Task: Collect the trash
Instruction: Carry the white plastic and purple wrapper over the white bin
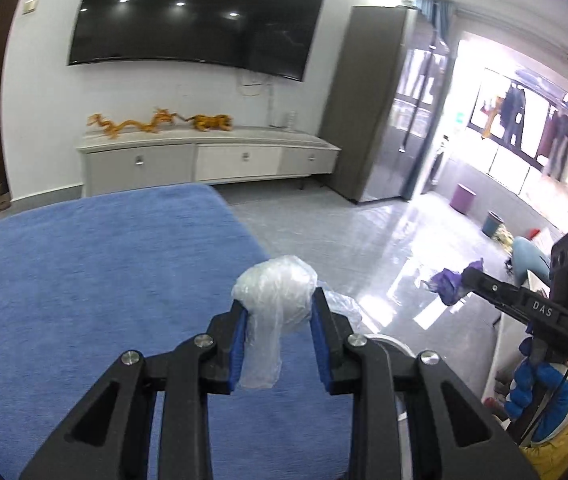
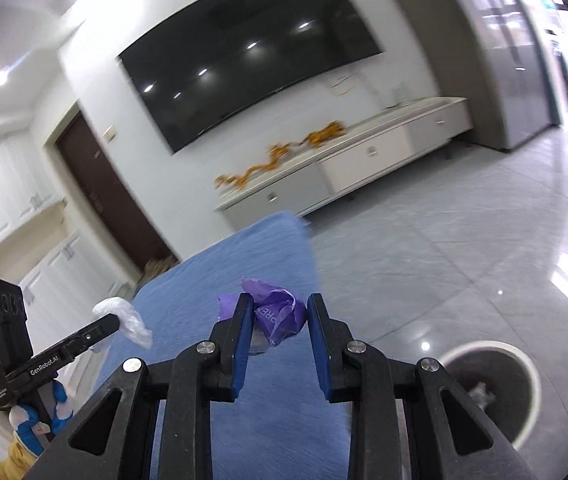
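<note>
My left gripper (image 1: 280,304) is shut on a crumpled clear plastic bag (image 1: 274,292) and holds it in the air above the blue rug (image 1: 84,280). My right gripper (image 2: 280,312) is shut on a crumpled purple plastic wrapper (image 2: 278,312), also held above the rug (image 2: 252,420). The right gripper with the purple wrapper (image 1: 450,286) shows at the right of the left wrist view. The left gripper with the clear bag (image 2: 124,318) shows at the left of the right wrist view. A round white trash bin (image 2: 488,396) stands on the floor at lower right, with some crumpled trash inside.
A white TV cabinet (image 1: 212,156) with orange dragon figures stands against the far wall under a large TV (image 1: 196,12). A grey cabinet (image 1: 368,100) stands to its right. A purple stool (image 1: 463,198) and a blue bucket (image 1: 492,224) stand on the glossy tile floor.
</note>
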`<control>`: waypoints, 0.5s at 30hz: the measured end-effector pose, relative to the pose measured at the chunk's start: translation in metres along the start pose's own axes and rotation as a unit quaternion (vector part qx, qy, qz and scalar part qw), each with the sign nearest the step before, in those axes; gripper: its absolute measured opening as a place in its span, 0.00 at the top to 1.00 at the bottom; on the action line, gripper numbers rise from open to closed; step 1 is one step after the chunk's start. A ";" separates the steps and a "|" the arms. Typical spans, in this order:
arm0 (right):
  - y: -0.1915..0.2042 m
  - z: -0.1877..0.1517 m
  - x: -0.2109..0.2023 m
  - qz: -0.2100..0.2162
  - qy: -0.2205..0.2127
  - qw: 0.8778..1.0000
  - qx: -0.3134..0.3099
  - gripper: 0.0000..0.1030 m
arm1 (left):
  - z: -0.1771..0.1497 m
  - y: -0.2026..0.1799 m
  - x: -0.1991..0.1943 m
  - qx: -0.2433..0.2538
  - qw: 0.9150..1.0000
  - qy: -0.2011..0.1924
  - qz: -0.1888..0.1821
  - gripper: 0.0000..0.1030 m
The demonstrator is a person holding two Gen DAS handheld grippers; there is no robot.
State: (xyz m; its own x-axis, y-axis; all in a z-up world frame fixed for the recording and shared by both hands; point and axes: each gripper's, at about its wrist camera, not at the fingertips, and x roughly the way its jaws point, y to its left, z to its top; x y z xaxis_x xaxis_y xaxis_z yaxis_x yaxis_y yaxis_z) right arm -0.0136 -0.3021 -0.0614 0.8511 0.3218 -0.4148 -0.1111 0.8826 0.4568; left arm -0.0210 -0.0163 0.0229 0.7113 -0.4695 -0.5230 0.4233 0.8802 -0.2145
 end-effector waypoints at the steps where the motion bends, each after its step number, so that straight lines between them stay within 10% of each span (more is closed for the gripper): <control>1: -0.010 0.000 -0.010 -0.009 -0.008 1.000 0.007 0.75 | 0.000 -0.009 0.002 0.006 1.000 0.001 -0.003 0.73; 15: -0.108 -0.018 -0.062 -0.045 -0.041 0.995 0.077 0.75 | -0.004 -0.137 0.058 0.122 0.992 0.034 0.000 0.73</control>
State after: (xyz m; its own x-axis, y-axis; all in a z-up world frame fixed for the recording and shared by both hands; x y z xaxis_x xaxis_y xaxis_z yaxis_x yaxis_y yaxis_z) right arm -0.0636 -0.4110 -0.0996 0.8936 0.2097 -0.3970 0.0418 0.8416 0.5385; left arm -0.0400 -0.1640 0.0187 0.6748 -0.4562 -0.5801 0.5520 0.8338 -0.0136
